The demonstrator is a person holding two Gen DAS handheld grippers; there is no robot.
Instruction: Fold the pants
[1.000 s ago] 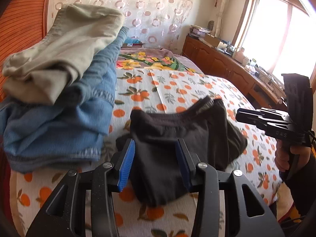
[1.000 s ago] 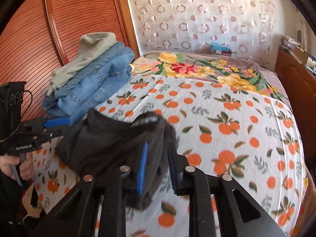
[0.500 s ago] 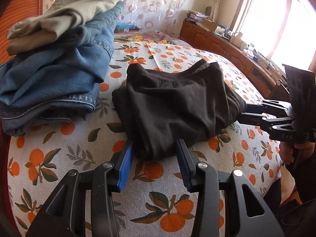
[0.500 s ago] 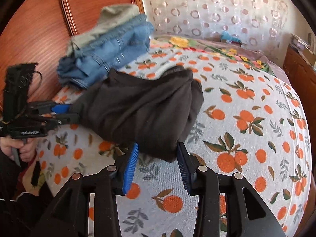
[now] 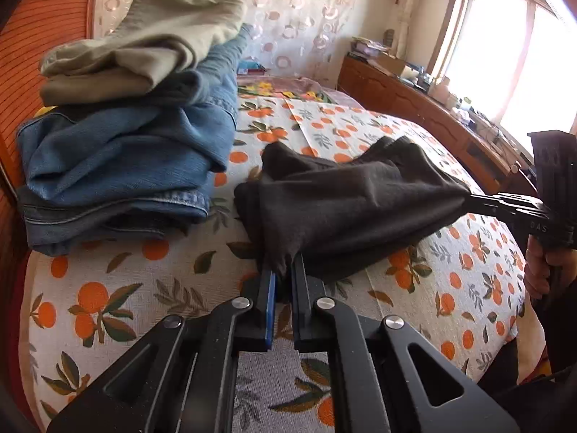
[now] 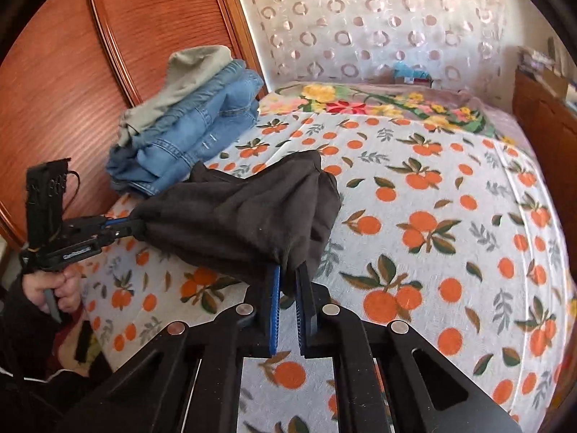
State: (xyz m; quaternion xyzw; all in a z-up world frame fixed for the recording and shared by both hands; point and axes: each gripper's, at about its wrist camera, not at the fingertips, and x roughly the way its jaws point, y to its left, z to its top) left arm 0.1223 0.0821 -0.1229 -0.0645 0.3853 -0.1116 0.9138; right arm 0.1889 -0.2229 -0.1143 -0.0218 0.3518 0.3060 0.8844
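Both pairs of jaws, which stood apart around the cloth half a second ago, are now closing narrow, each pinching a corner of the black pants. From the left wrist view, the left gripper points forward and down at the bed, and a bunched corner of the dark fabric sits squeezed between its blue-lined pads, right at the fingertips. From there the pants stretch ahead and off to the right, lifted a little and pulled taut, to where the right gripper clamps the far corner; a hand grips its handle at the right edge. From the right wrist view, the right gripper likewise has a gathered corner of the pants caught between its pads, and the cloth runs ahead and to the left up to the left gripper, held by a hand low at the left. The rest of the pants sags onto the orange-print bedspread just beyond both tools. Further ahead and to the left of the left gripper, apart from the black pants, lies a stack of folded blue jeans with a khaki garment on top, against a reddish wooden panel.
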